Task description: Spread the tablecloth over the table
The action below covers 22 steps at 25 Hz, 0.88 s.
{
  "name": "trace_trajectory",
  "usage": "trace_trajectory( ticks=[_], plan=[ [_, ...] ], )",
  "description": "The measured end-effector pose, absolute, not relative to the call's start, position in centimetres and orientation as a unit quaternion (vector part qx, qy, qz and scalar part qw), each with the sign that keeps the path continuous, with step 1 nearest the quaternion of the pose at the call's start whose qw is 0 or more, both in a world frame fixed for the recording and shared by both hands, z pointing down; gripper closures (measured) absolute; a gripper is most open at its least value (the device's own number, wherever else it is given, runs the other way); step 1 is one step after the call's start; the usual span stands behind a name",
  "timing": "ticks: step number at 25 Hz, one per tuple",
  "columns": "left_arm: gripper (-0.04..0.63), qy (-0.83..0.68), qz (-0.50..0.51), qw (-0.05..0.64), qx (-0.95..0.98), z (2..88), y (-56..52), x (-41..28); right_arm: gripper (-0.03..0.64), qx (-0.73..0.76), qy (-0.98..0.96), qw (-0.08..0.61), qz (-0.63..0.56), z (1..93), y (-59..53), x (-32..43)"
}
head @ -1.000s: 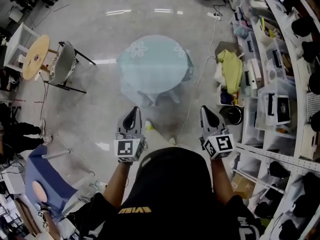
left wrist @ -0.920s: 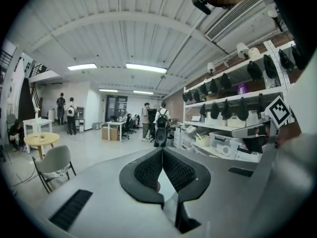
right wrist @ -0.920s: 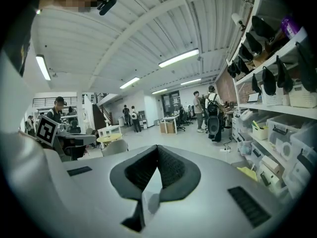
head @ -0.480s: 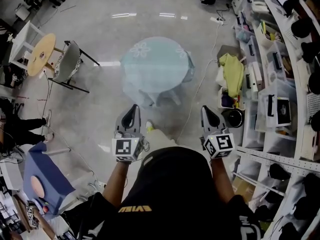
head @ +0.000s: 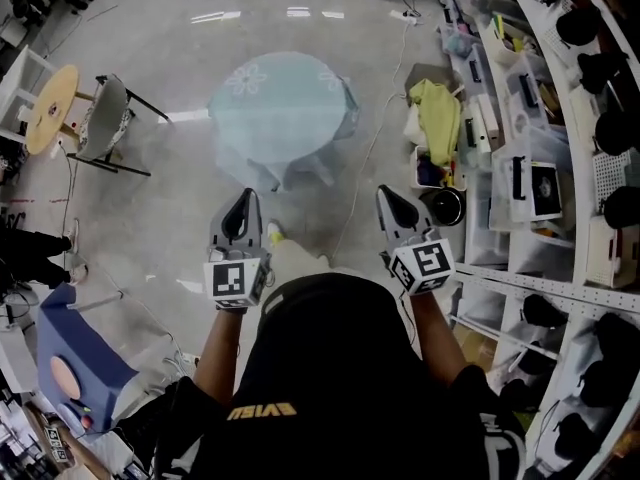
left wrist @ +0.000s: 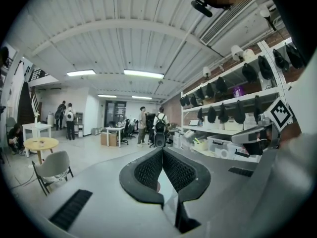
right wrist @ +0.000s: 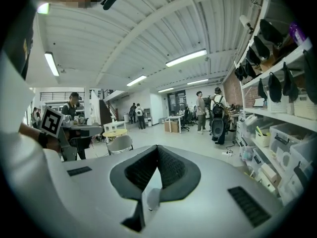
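Lying spread, tablecloth [head: 281,114] well ahead of jaws

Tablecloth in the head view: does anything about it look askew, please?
Slightly: the tablecloth lies smooth on top but seems to hang unevenly, longest at the near side and bunched at the right edge.

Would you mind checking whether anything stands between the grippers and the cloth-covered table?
Nothing stands in the way: between the left gripper, the right gripper and the tablecloth lies floor, crossed by one cable.
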<state>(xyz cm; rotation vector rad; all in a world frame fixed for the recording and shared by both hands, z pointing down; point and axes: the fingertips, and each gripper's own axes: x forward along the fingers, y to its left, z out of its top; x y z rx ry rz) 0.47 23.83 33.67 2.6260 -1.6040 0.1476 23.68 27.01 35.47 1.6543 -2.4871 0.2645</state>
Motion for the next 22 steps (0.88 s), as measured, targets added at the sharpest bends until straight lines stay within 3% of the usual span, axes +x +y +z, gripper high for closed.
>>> trace_trajectory(
  ticks=[22],
  plan=[
    [0.577, -0.529, 0.062, 0.055, 0.845, 35.6, 25.3, -0.7, 0.618, 0.537, -0.832, 0.104, 0.090, 36.8, 26.6, 23.3]
  ],
)
